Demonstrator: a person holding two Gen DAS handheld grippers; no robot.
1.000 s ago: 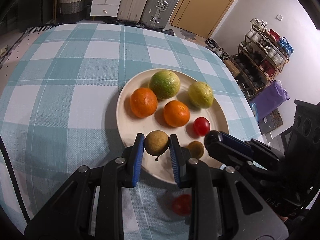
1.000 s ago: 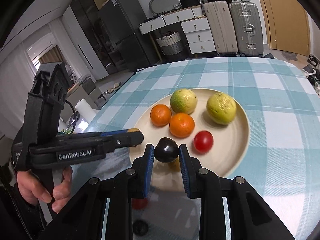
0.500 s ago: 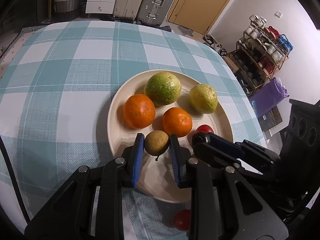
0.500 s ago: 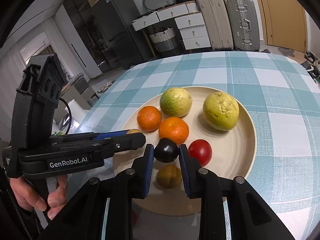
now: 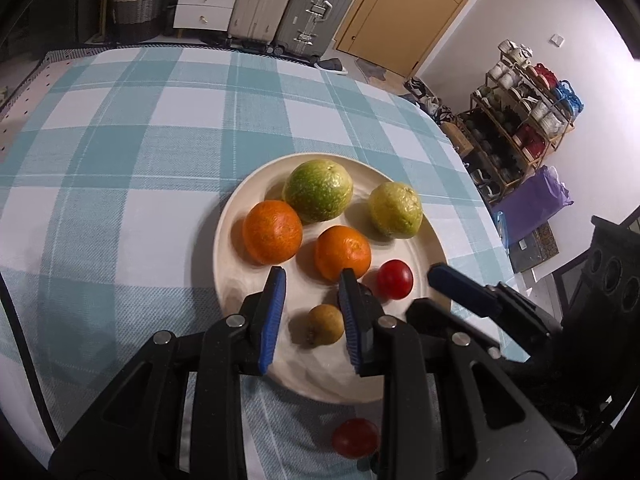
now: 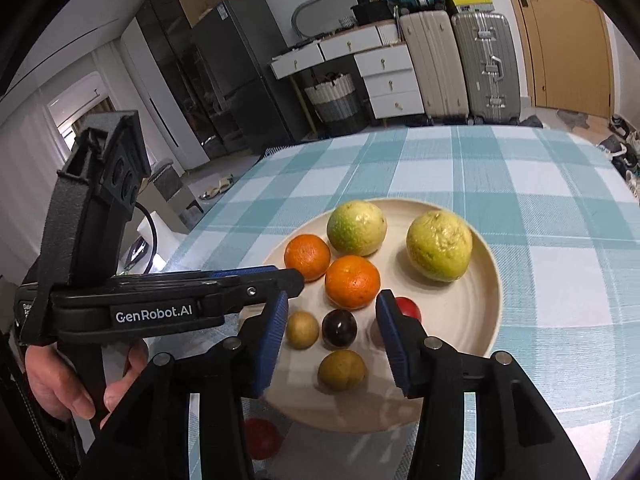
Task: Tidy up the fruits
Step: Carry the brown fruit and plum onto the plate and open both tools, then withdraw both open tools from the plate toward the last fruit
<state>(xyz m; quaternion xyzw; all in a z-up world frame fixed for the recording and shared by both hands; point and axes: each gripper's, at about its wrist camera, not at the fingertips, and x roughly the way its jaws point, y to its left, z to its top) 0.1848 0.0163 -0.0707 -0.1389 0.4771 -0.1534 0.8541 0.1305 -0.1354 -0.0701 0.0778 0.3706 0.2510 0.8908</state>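
My left gripper [image 5: 312, 304] hangs over the near half of the round cream plate [image 5: 240, 216], its ribbed blue pads parted and holding nothing; a small, dull brown fruit [image 5: 325, 325] lies between them on the plate, beside the right pad. My right gripper [image 6: 332, 332] is spread wide too, empty, with a glossy dark plum [image 6: 339, 328] lying between its pads. I count nine fruits. Left of the plum sits the brown fruit; just nearer me is a second, yellow-brown one [image 6: 342, 370]. Beyond my fingers are two pebbled oranges [image 6: 307, 257] [image 6: 352, 281], then two larger, bumpy green-yellow citrus [image 6: 356, 228] [image 6: 439, 246]. One smooth red tomato [image 6: 408, 307] peeks past my right pad; another tomato [image 6: 262, 438] lies off the plate on the woven checked cloth [image 6: 520, 168], under my left finger.
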